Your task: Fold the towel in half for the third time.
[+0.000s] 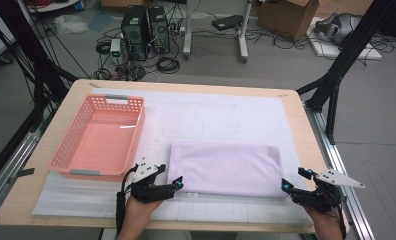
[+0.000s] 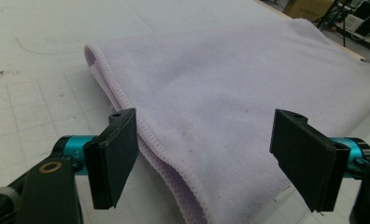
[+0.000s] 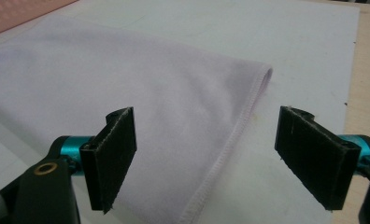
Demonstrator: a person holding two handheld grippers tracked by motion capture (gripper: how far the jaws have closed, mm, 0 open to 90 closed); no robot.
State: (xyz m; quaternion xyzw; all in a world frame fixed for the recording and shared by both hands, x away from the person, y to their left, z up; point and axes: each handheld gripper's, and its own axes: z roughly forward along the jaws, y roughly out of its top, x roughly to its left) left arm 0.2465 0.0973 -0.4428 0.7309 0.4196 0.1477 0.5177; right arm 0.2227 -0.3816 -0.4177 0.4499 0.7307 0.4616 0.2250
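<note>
**Two grippers flank a folded towel**

High view: no legible writing. A pink basket (image 1: 97, 135) sits left of the lilac towel (image 1: 225, 167) on the white-matted surface (image 1: 226, 112).

Left gripper (image 2: 204, 158) view: fingers spread around the towel's stitched corner.

Right gripper (image 3: 205, 156) view: fingers spread over the hemmed edge.

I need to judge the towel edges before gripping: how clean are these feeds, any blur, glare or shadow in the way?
High view: soft and low in detail, even light, a small glare streak inside the basket. Left gripper view: towel hem sharp near the open left tongs, far end softer. Right gripper view: slightly washed out, but the hem reads clearly between the open right tongs; no heavy shadows.
</note>
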